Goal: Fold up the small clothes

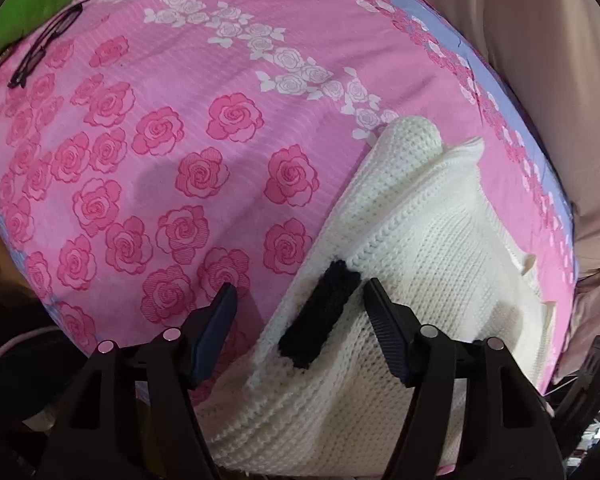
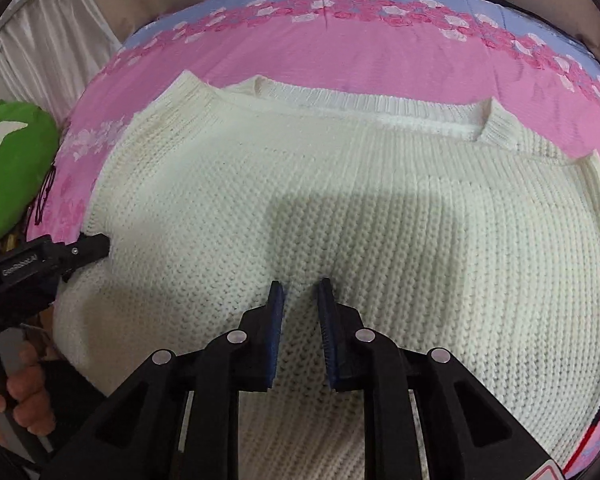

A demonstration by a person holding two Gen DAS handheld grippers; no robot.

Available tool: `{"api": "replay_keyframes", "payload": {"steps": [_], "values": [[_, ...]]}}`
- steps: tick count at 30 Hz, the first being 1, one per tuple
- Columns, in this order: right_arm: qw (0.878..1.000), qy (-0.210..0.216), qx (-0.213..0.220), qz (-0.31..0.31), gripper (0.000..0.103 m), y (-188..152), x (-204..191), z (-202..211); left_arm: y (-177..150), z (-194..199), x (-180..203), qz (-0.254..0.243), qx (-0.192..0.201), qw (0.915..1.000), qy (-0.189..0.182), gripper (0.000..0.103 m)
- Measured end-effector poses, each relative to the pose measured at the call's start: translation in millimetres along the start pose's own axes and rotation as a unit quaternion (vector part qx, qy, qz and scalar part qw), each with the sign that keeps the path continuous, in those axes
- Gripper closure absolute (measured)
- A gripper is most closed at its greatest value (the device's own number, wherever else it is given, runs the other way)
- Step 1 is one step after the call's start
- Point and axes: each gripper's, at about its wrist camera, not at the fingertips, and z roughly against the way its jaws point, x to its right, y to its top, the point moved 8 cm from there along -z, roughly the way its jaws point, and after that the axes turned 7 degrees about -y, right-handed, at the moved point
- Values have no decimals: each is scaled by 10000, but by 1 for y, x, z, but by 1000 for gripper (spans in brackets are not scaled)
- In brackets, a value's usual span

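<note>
Sweater [image 2: 340,208] hem hidden beneath right gripper [image 2: 300,284].

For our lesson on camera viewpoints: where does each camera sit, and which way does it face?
Left wrist: on the left hand-held gripper, open at the white knit sweater's edge, facing across the rose-print bedsheet.
Right wrist: on the right hand-held gripper, facing the sweater's collar; a hand shows.
Shared: sweater, sheet.

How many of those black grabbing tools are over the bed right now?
2. The left tool is open over the white sweater's left edge, astride a black patch. The right tool sits over the sweater's middle, its fingers nearly together with knit between them.
</note>
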Motion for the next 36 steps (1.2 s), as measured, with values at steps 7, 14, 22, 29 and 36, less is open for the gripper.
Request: {"api": "replay_keyframes", "payload": {"steps": [7, 14, 22, 29, 36], "values": [[9998, -140, 64, 80, 88, 1, -3, -2, -2, 10, 12, -167, -5, 9992, -352, 34], [9999, -83, 74, 74, 88, 2, -4, -1, -3, -10, 19, -117, -236, 9987, -441, 77], [9974, 5, 436, -582, 81, -25, 45, 57, -30, 55, 139, -1495, 89, 9828, -1080, 84], [9855, -316, 824, -1451, 74, -78, 135, 123, -120, 28, 274, -3054, -504, 9374, -1597, 80], [9751, -377, 790, -2040, 64, -119, 170, 137, -146, 10, 271, -3185, -992, 9312, -1468, 49]]}}
